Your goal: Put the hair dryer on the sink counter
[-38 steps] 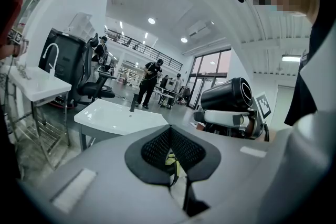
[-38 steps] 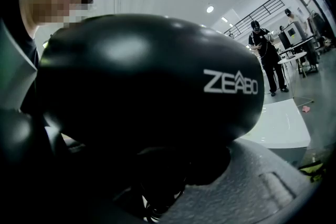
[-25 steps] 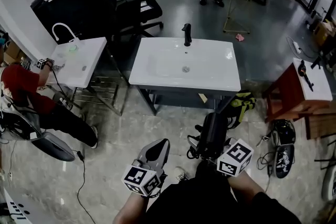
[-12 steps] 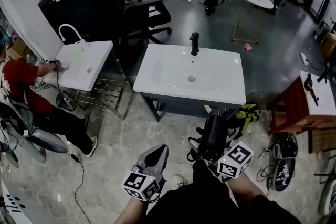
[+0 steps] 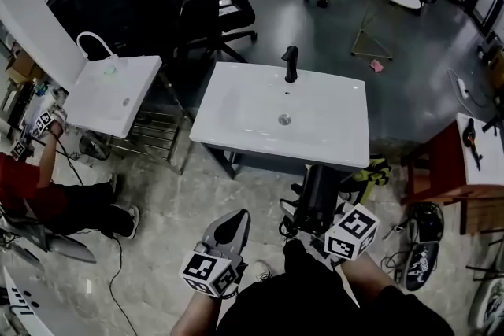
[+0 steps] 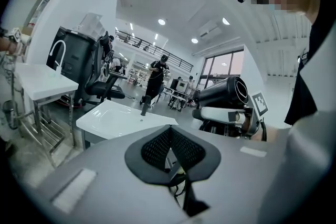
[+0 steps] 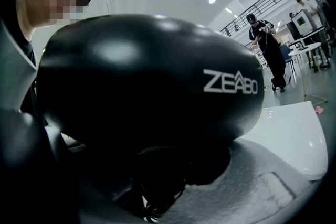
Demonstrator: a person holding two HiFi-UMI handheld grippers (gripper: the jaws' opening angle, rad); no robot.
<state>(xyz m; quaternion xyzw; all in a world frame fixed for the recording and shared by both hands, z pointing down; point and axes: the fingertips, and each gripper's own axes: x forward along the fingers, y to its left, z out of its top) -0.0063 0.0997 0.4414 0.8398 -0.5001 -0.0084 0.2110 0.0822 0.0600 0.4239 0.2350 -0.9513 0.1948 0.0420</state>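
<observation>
The black hair dryer (image 5: 318,196) is clamped upright in my right gripper (image 5: 312,221), just in front of my body and short of the sink's front edge. In the right gripper view the hair dryer (image 7: 147,86) fills the frame, and one grey finger (image 7: 262,186) shows beneath it. The white sink counter (image 5: 236,126) with its black faucet (image 5: 290,63) stands ahead. My left gripper (image 5: 233,219) hangs to the left of the dryer, shut and empty. The left gripper view shows the hair dryer (image 6: 223,93) to the right and the sink counter (image 6: 113,118) beyond my left gripper (image 6: 169,132).
A smaller white sink (image 5: 106,90) stands to the left, with a person in red (image 5: 31,189) crouched beside it. A black office chair (image 5: 216,16) is behind the counter. A red stand (image 5: 437,161) is at the right, with bags (image 5: 370,169) and cables on the floor.
My grippers and the hair dryer have hardly moved. The person in red has shifted down and left and raised an arm toward the small sink.
</observation>
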